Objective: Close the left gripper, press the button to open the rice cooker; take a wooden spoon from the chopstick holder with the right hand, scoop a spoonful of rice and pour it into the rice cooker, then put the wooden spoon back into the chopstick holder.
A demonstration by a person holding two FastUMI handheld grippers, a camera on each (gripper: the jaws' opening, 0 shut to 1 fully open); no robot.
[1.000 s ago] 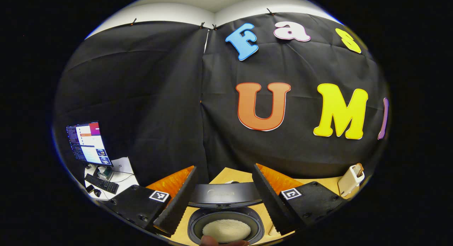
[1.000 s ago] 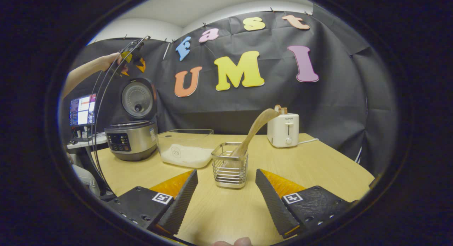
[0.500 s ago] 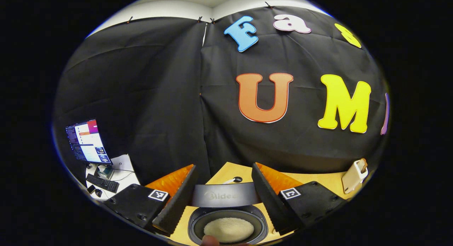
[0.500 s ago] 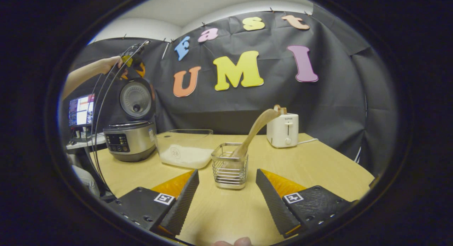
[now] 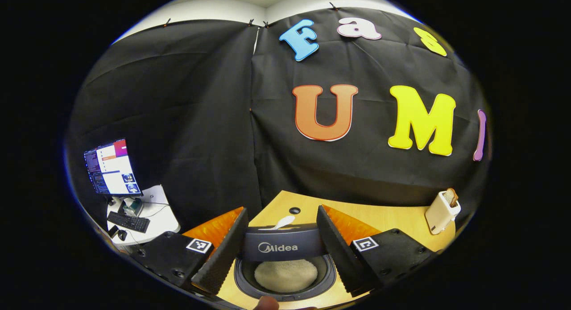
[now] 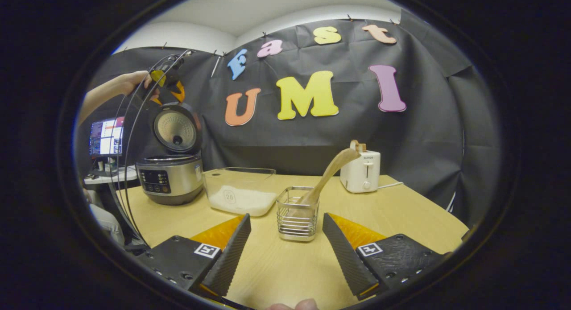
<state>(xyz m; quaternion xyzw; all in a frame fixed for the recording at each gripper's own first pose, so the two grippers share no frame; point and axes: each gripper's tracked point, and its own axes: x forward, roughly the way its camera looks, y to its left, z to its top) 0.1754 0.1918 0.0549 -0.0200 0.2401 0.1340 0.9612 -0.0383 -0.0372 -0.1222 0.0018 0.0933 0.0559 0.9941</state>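
While one spoon [image 6: 328, 171] leans in the one holder [image 6: 297, 214] on the table [image 6: 401, 216], both grippers, left [image 5: 282, 247] and right [image 6: 285, 247], gape empty; one cooker [image 6: 171, 178] stands open.

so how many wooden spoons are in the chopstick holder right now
1. A single light-brown wooden spoon stands tilted in the silver wire chopstick holder on the pale wooden table, its handle leaning toward the white toaster. Nothing else shows through the wires.
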